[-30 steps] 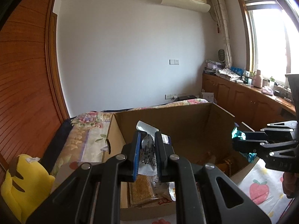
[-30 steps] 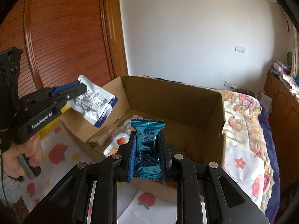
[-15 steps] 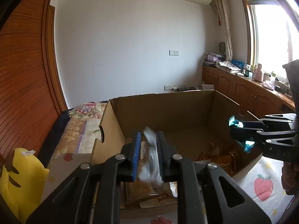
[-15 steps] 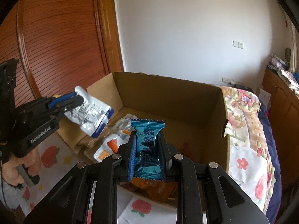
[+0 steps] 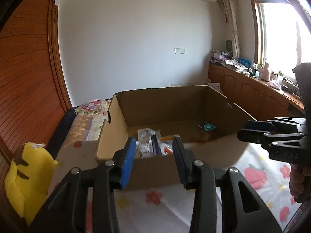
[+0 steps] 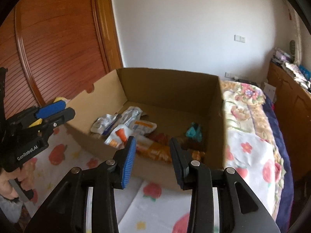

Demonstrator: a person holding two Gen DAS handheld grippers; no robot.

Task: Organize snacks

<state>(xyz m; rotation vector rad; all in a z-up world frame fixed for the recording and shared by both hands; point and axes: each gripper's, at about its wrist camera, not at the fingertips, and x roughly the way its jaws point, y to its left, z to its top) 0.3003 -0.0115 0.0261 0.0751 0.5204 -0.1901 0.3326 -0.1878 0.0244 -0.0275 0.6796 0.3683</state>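
An open cardboard box (image 5: pixel 165 101) (image 6: pixel 171 85) sits on the bed. Inside lie several snack packets: a silver and blue pouch (image 5: pixel 145 145) (image 6: pixel 108 123), orange packets (image 6: pixel 155 149) and a small teal packet (image 5: pixel 207 126) (image 6: pixel 193 132). My left gripper (image 5: pixel 153 155) hovers at the box's near wall with its jaws opening and nothing between them. My right gripper (image 6: pixel 150 155) hangs over the near edge of the box, jaws opening and empty too. Each gripper shows in the other's view, the right gripper (image 5: pixel 254 131) and the left gripper (image 6: pixel 56 110), each held by a hand.
A strawberry-print sheet (image 5: pixel 258 174) (image 6: pixel 64 155) covers the bed in front of the box. A floral quilt (image 6: pixel 248 116) lies beyond it. A yellow plush toy (image 5: pixel 25 174) sits at the left. Wooden wardrobe doors (image 6: pixel 48 48) and a cabinet (image 5: pixel 252 97) line the room.
Both grippers opened and drew back from the box. The silver pouch dropped from the left one and the teal packet from the right one; both now lie inside the box.
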